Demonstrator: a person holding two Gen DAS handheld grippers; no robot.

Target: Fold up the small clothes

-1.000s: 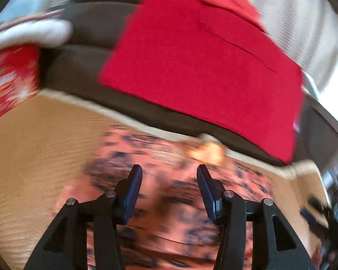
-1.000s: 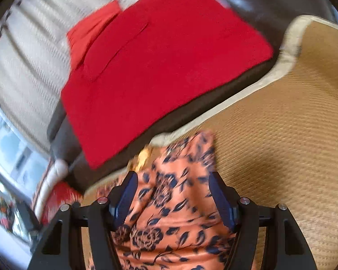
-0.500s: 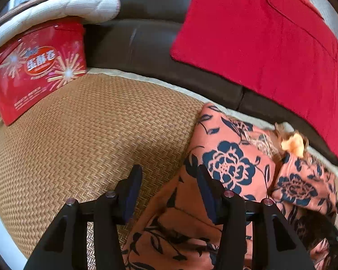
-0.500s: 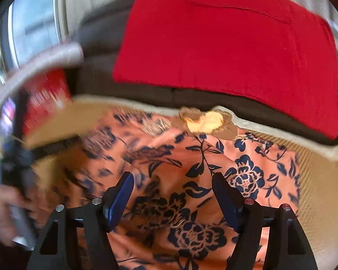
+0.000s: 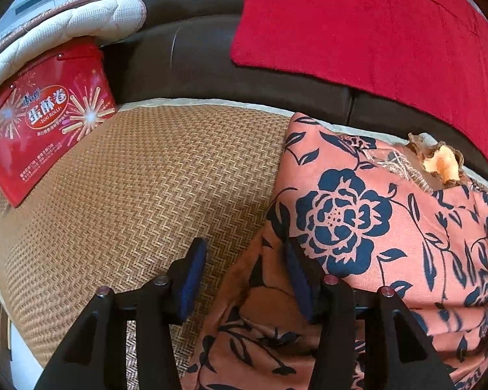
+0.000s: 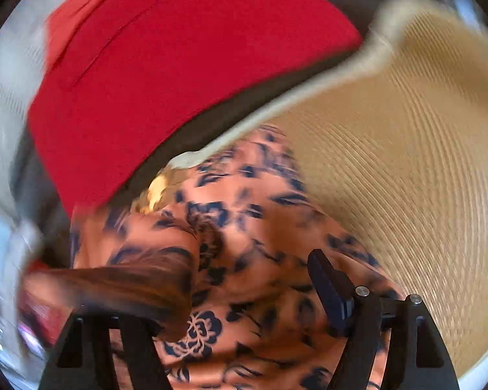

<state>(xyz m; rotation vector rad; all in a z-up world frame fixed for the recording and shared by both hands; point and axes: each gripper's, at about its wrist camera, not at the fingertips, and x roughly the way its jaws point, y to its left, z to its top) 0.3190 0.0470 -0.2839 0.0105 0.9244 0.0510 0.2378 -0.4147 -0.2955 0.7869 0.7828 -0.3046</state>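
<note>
Item: orange floral garment, crumpled on woven mat. My left hand-held gripper half open, empty, straddling its edge. My right hand-held gripper just widened, above it, empty.

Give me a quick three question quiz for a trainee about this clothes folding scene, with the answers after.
1. True or false: the left gripper is clamped on the red tin.
2. What pattern is on the orange garment? A stripes, B dark flowers, C dots.
3. What surface does the garment lie on?

Key: 1 false, its jaws are open at the garment's edge. 2 B. 3 the woven mat.
</note>
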